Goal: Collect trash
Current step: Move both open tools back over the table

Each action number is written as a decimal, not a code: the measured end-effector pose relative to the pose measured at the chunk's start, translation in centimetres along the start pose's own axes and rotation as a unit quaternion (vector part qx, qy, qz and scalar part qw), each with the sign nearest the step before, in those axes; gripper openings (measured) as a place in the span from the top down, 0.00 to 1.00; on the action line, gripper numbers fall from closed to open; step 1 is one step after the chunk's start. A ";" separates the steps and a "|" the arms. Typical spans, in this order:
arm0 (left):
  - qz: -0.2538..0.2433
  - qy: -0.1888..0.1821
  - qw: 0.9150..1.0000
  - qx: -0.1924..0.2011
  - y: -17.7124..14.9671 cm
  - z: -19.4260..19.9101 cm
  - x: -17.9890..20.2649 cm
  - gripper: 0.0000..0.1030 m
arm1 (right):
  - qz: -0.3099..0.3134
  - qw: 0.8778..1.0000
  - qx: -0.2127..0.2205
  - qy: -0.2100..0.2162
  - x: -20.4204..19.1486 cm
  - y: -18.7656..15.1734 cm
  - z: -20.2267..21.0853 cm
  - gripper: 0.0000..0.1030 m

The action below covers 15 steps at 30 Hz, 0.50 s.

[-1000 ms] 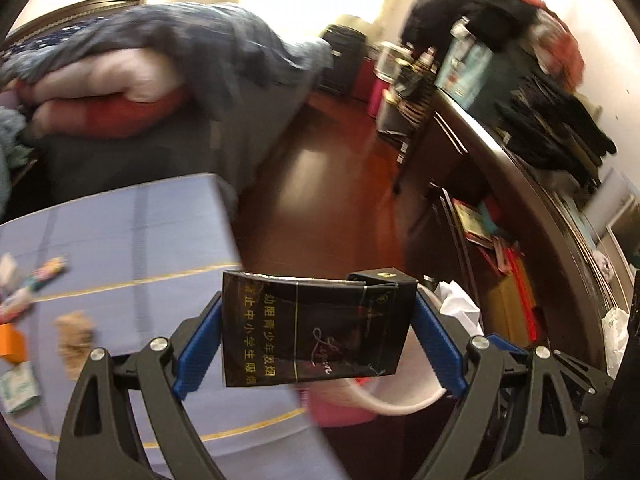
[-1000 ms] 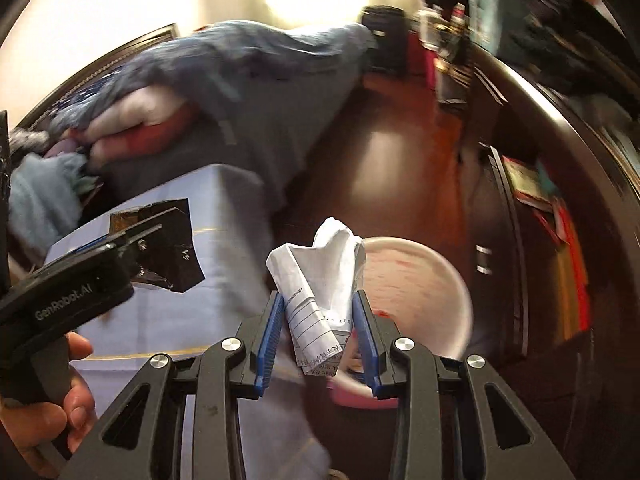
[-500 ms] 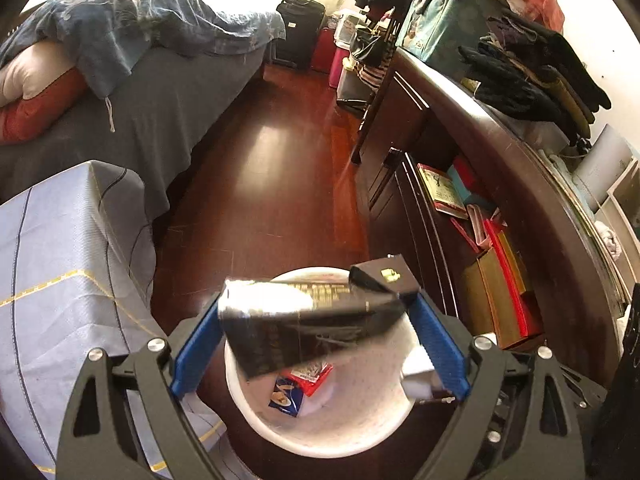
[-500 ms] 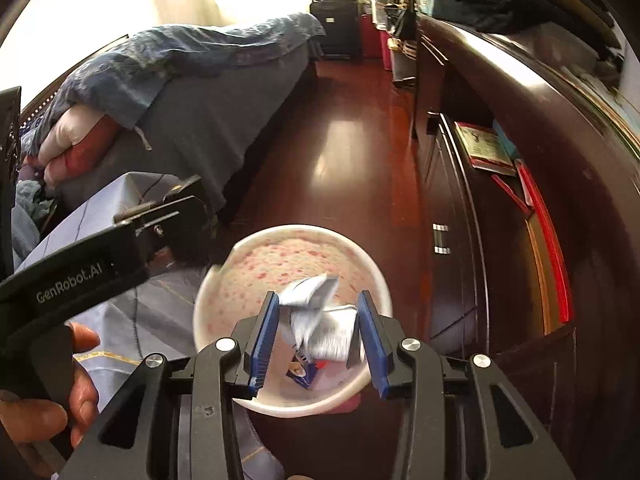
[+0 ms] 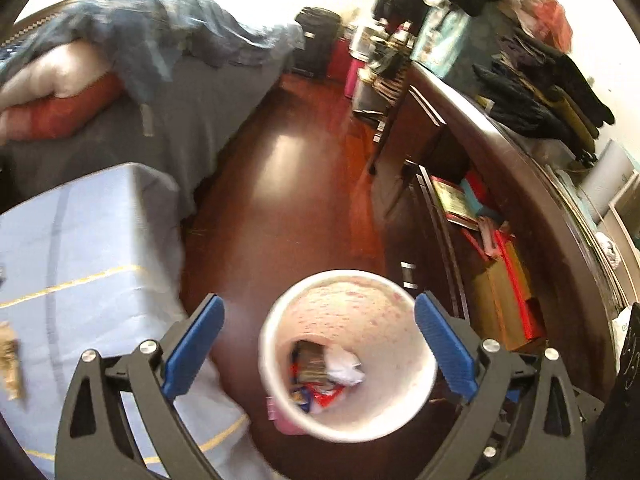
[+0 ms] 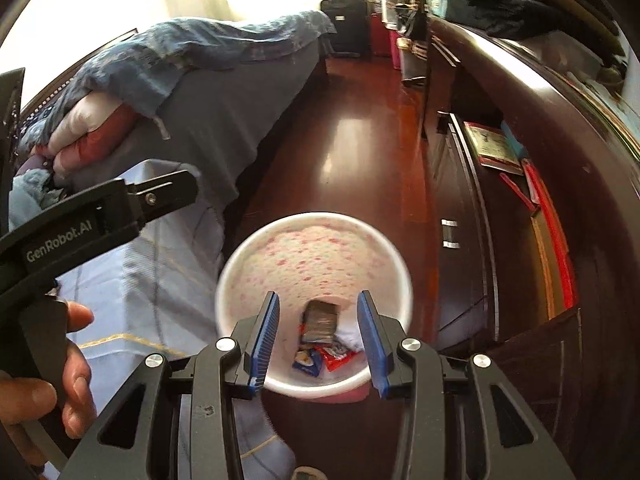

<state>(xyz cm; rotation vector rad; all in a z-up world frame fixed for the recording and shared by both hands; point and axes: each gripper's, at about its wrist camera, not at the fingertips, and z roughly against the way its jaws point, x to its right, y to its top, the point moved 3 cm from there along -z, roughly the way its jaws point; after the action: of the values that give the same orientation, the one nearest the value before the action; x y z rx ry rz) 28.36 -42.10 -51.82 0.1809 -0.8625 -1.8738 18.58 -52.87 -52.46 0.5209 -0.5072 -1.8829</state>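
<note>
1. Both grippers hang empty over the white, pink-speckled round plastic bin [image 6: 316, 256]: left gripper [image 5: 318, 340] spread wide, right gripper [image 6: 318, 334] parted moderately.
2. Dark rectangular cigarette pack [image 6: 320, 320] lies at the bin's bottom beside crumpled white paper [image 5: 344, 364], long axis pointing away from the right camera.
3. Risk: a low swing back toward the blue-clothed table [image 5: 80, 240] could clip the rim and tip the bin.

A home bedroom: rumpled bed [image 5: 168, 80], suitcase [image 6: 346, 24], wooden dresser [image 5: 500, 168] piled with clothes.

We see the trash bin [image 5: 347, 354] on the floor [image 5: 288, 200] between the cloth-covered table [image 5: 80, 248] on its left and the cabinet [image 5: 500, 208] on its right; a cigarette pack [image 6: 320, 321], crumpled paper [image 5: 345, 365] and wrappers [image 6: 326, 357] lie inside, the bed [image 5: 160, 92] beyond.
</note>
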 end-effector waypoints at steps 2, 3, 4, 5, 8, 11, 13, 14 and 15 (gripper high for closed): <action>0.011 0.021 1.000 0.006 -0.2 1.8 -2.2 0.06 | 0.015 1.000 -0.002 0.011 -2.2 -0.2 0.4 0.60; 0.018 0.036 0.999 0.009 -0.5 2.9 -3.7 0.06 | 0.021 1.000 -0.002 0.017 -3.2 -0.3 0.5 0.60; 0.024 0.050 0.998 0.011 -0.7 4.0 -5.2 0.06 | 0.032 0.999 -0.002 0.024 -4.9 -0.5 0.8 0.58; 0.028 0.060 0.998 0.013 -0.9 4.9 -6.3 0.06 | 0.040 0.999 -0.002 0.029 -6.0 -0.7 0.9 0.57; 0.042 0.106 0.993 0.018 -2.1 8.1 -10.9 0.06 | 0.069 0.996 -0.004 0.049 -10.4 -1.3 1.3 0.53; 0.066 0.143 0.987 0.017 -3.4 10.9 -15.6 0.06 | 0.099 0.993 -0.007 0.069 -14.8 -2.0 1.7 0.51; 0.087 0.169 0.982 0.016 -4.4 12.7 -19.2 0.06 | 0.115 0.990 -0.009 0.081 -17.4 -2.5 2.0 0.50; 0.094 0.178 0.979 0.016 -4.7 13.3 -20.3 0.06 | 0.124 0.988 -0.009 0.089 -18.9 -2.7 2.2 0.49; 0.104 0.193 0.976 0.016 -5.1 14.1 -22.1 0.06 | 0.134 0.986 -0.008 0.095 -20.3 -3.0 2.4 0.48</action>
<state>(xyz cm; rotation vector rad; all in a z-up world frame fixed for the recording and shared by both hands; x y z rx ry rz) 28.15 -15.45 -50.26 0.4418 -0.6172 -1.5612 21.83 -32.69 -49.86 0.5847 -0.4122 -1.5623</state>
